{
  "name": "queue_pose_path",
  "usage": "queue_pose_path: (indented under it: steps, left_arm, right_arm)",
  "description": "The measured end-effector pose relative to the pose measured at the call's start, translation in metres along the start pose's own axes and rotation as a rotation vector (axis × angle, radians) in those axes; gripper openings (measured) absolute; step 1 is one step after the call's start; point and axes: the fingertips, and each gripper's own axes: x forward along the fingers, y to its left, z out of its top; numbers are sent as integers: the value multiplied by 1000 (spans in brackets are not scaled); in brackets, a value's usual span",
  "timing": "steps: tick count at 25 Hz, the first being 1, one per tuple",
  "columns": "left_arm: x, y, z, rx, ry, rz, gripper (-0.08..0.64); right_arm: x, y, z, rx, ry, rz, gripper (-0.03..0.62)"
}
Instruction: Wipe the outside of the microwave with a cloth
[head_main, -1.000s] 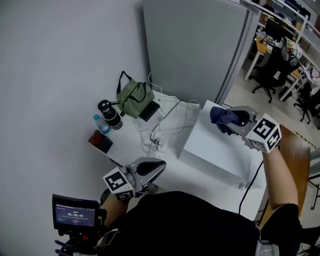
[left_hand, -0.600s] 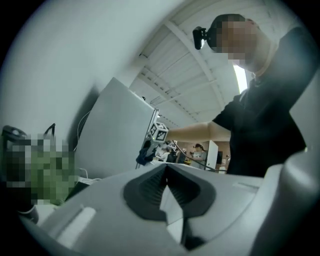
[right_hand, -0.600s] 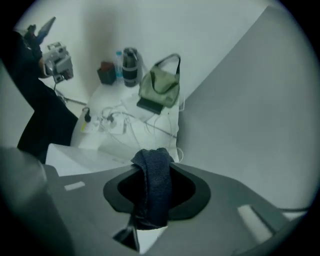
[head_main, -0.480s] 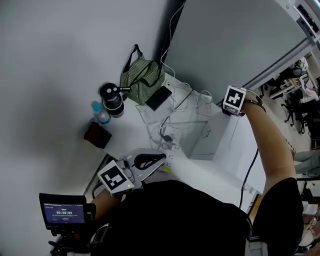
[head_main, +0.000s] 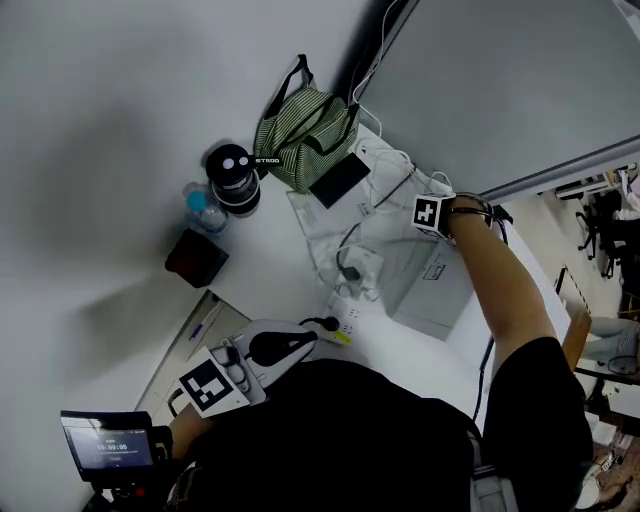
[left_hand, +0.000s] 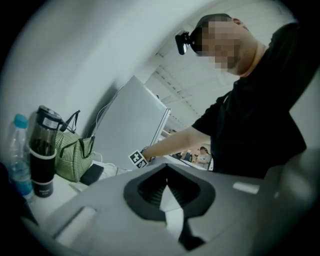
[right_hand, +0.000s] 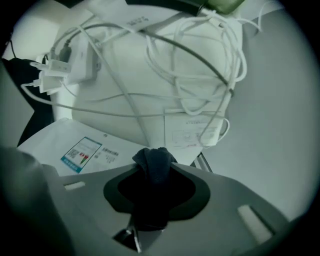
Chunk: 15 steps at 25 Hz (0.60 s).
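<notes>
Arm (head_main: 503, 292) outstretched over microwave (head_main: 425, 290), right gripper (right_hand: 156, 166) clamping cloth (right_hand: 159, 158), left gripper (left_hand: 166, 182) closed, empty

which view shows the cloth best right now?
Right gripper view: the dark cloth sits centre frame, clamped in the right claw. The head view shows only that claw's marker cube and the forearm; the left gripper view shows the cube far off. Neither shows the cloth.
</notes>
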Motion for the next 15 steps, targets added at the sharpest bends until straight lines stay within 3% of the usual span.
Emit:
queue_pose_path:
  steps: [5,8,10,15]
  left_arm:
    - [-12,7,-11,-58,38,73,5]
    - [-11,6,-15,-72,54,74,5]
    - [-6,4,-13,-65,54,46,5]
    - [14,5,14,-31,4,-64,5]
  right_arm:
    - [35,6,27,-21,58,60,97]
    - [30,5,33,-39,60,85,98]
    - [1,6,20,-49,35,97,98]
    - [-128,25,-42,-65,-156,92,100]
